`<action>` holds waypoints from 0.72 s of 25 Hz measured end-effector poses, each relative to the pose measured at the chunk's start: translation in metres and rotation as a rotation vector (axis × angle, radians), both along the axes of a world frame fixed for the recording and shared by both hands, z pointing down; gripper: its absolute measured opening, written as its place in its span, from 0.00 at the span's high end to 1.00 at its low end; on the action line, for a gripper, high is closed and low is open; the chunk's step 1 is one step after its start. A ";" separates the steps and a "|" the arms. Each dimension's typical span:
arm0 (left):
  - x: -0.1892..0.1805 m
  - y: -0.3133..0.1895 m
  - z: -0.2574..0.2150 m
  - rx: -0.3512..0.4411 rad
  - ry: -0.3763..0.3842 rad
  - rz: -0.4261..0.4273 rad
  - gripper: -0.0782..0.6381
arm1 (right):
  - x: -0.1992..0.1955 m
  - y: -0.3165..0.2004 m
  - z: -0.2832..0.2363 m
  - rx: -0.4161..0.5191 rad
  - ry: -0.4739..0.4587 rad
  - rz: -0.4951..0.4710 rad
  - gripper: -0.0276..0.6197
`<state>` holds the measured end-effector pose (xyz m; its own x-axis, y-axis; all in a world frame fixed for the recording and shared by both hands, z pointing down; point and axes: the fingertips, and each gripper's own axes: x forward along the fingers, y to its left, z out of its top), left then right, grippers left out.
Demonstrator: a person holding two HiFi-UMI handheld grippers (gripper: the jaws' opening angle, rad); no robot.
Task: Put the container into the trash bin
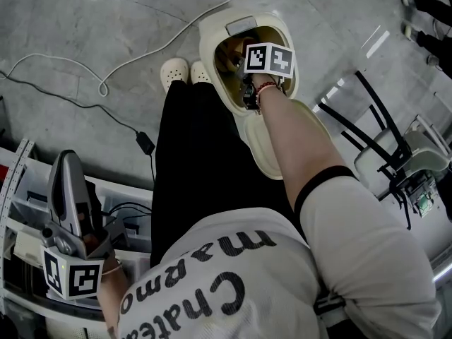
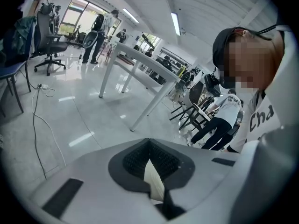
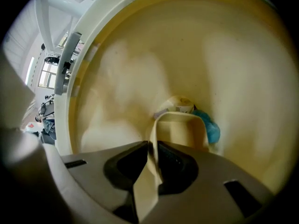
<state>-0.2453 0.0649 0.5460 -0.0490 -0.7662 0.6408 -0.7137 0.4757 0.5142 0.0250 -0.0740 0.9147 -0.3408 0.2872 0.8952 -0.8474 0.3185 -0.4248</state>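
Note:
A cream trash bin [image 1: 212,55] stands open on the floor in front of the person's feet. My right gripper [image 1: 248,94] reaches down into its mouth. Inside, the right gripper [image 3: 153,155] is shut on the thin wall of a cream container [image 3: 180,127], which hangs over the bin's pale inner wall [image 3: 187,45]. Below the container lie a blue scrap [image 3: 212,129] and a crumpled white piece [image 3: 180,104]. My left gripper [image 1: 67,157] is held off at the lower left, away from the bin, with its jaws shut and nothing in them [image 2: 149,146].
A white cable [image 1: 106,76] and a black cable with a plug [image 1: 145,143] trail over the grey floor. A shelf with cables [image 1: 21,189] is at the left, a black chair frame [image 1: 374,119] at the right. A white table [image 2: 140,62] and an office chair [image 2: 49,41] stand farther off.

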 end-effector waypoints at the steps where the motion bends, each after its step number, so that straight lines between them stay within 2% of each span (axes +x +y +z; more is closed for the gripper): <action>1: 0.001 0.000 -0.001 0.003 -0.002 -0.001 0.86 | 0.001 -0.001 0.000 0.004 0.005 0.000 0.87; 2: 0.001 0.001 -0.003 0.005 -0.004 -0.003 0.86 | 0.001 -0.002 -0.001 0.005 0.011 0.000 0.84; 4: 0.001 0.003 -0.006 0.010 -0.008 -0.009 0.86 | 0.003 0.000 -0.001 -0.007 0.019 0.004 0.71; 5: 0.001 0.004 -0.007 0.012 -0.011 -0.014 0.86 | 0.004 0.001 -0.001 -0.015 0.024 0.007 0.68; 13: 0.010 0.016 -0.032 0.058 -0.027 -0.041 0.86 | 0.008 0.002 -0.028 0.011 0.049 0.020 0.67; 18: 0.015 0.011 -0.055 0.098 -0.036 -0.026 0.86 | 0.004 -0.003 -0.060 0.029 0.033 0.045 0.67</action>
